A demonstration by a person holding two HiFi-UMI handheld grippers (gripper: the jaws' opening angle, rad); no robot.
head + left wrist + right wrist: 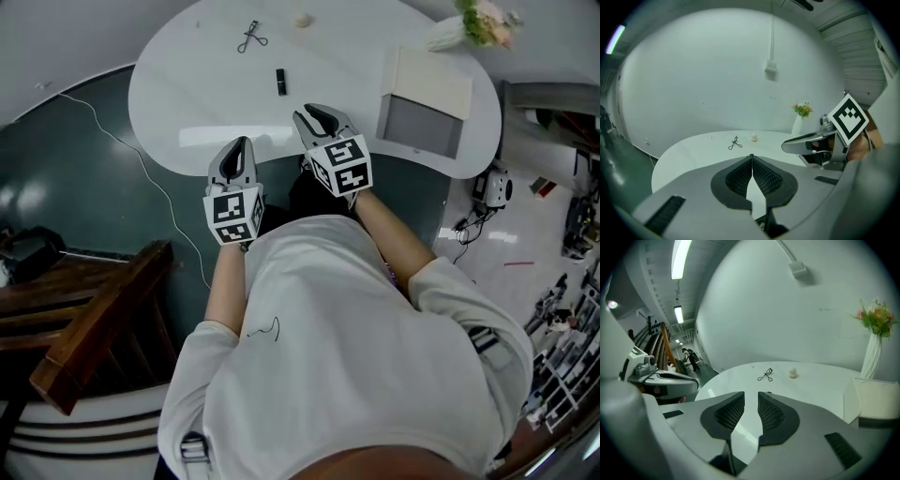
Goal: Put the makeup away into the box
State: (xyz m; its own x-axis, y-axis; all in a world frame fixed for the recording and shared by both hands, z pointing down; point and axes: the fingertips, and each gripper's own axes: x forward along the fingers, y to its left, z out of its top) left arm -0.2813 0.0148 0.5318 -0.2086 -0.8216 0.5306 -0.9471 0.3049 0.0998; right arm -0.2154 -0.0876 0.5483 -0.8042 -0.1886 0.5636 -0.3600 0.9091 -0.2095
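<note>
On the white table (187,103) lie an eyelash curler (251,36), a small black tube (280,81) and a pale round sponge (302,20). A white box (427,108) stands at the table's right with its lid up. My left gripper (242,142) hangs over the table's near edge, its pads touching at the tips with nothing between them. My right gripper (314,112) hovers just past that edge, between the tube and the box, its jaws apart and empty. The right gripper view shows the curler (765,375), the sponge (792,373) and the box (876,399) ahead.
A white vase with flowers (469,23) stands behind the box. A wooden frame (103,319) is on the dark floor at the left, and a thin cable (141,159) runs along the floor. Equipment clutters the floor at the right (572,225).
</note>
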